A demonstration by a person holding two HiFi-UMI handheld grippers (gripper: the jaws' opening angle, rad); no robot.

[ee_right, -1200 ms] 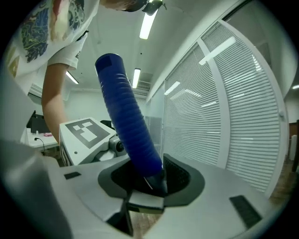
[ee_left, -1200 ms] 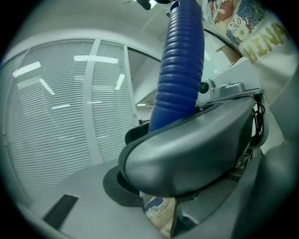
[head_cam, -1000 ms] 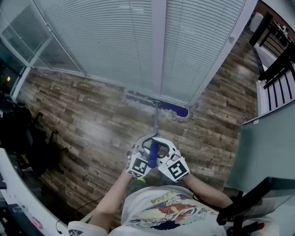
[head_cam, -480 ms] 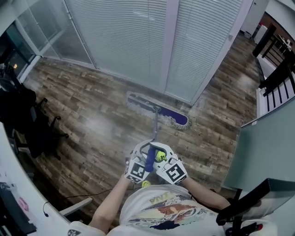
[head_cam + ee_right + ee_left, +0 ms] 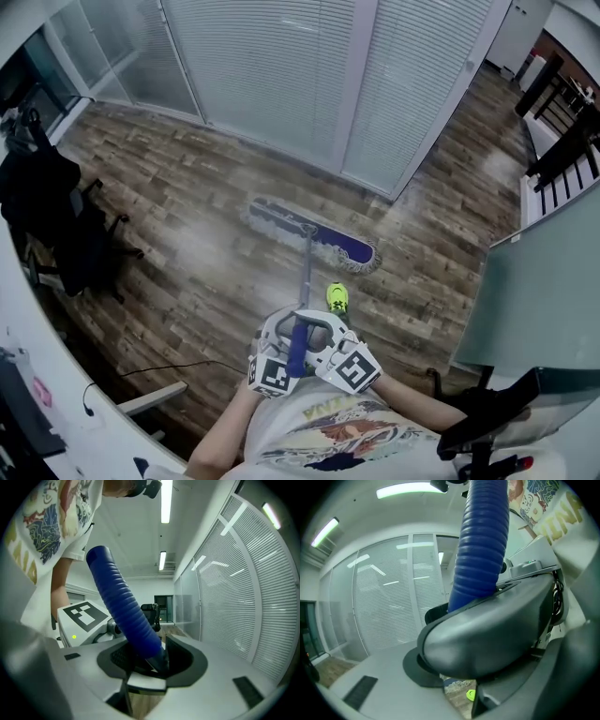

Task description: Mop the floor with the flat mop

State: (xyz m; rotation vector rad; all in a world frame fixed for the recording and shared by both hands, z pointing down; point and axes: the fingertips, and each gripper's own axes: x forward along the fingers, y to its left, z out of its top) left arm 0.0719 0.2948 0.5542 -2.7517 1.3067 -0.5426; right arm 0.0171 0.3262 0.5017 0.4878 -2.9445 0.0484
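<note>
The flat mop's blue head (image 5: 310, 234) with its grey fringe lies on the wood floor, slanted, a little out from the blinds. Its thin pole (image 5: 306, 281) runs back to a ribbed blue grip (image 5: 297, 345) held close in front of my chest. My left gripper (image 5: 281, 354) and right gripper (image 5: 323, 353) clasp that grip from either side, marker cubes facing up. In the right gripper view the blue grip (image 5: 123, 607) passes between the jaws, which are opening while still around it. The left gripper view shows the grip (image 5: 482, 541) behind the other gripper's grey body.
A glass wall with white blinds (image 5: 281, 66) lines the far side. A black office chair with a dark jacket (image 5: 56, 216) stands at left beside a white desk edge (image 5: 47, 366). A green shoe (image 5: 337, 297) steps by the pole. A pale partition (image 5: 544, 291) is at right.
The mop head has been drawn back from the foot of the blinds across the floor. Both grippers came back with the grip, and the green shoe stepped forward into sight.
</note>
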